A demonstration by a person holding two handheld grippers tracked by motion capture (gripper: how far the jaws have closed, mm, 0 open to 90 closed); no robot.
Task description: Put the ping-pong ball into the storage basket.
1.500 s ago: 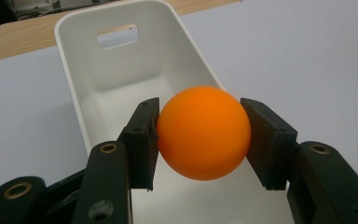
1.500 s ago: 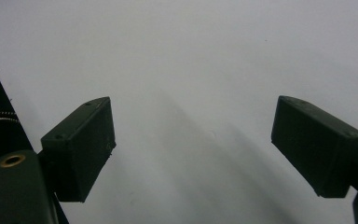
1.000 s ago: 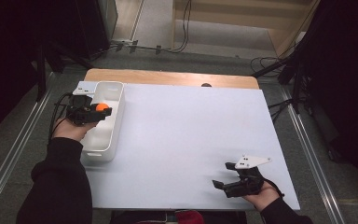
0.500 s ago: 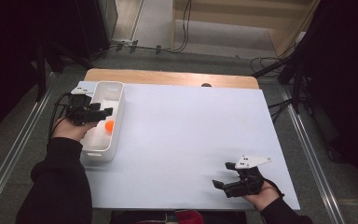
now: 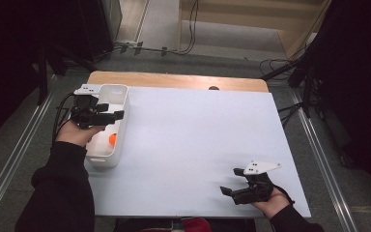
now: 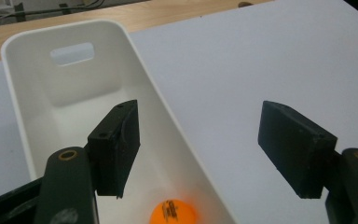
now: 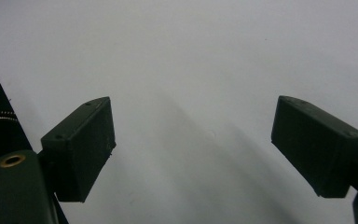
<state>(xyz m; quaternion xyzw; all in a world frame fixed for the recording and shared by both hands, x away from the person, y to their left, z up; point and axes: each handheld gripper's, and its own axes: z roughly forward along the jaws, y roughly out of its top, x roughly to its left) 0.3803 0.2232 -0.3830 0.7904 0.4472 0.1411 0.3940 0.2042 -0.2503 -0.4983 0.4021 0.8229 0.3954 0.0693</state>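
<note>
High view: the left claw [image 5: 110, 110] hangs over the near half of a white bin [image 5: 118, 96] that stands at the left edge of the worktop [image 5: 193, 140]. Its jaws have just been opening and now stand apart with nothing between them. An orange ball [image 5: 112, 140] lies on the bin's floor, below the claw and clear of both jaws. The bin is long and narrow, lying lengthwise away from the person, with a slot handle in its far end wall. The left hand [image 5: 77, 133] holds the claw from outside the bin's left wall, and a cable trails from it off the worktop's edge.

Left gripper view: one jaw sits over the inside of the bin [image 6: 23, 56], the other over the white worktop [image 6: 261, 56] beyond the bin's wall. The ball [image 6: 172, 212] rests at the bottom, close to that wall, with dark print on its top.

At the near right corner of the worktop the right claw [image 5: 232, 184] is held low in the right hand [image 5: 270, 203], pointing left, well apart from the bin. Right gripper view: the right claw [image 7: 193, 154] has its jaws spread wide, empty, over bare white surface.
</note>
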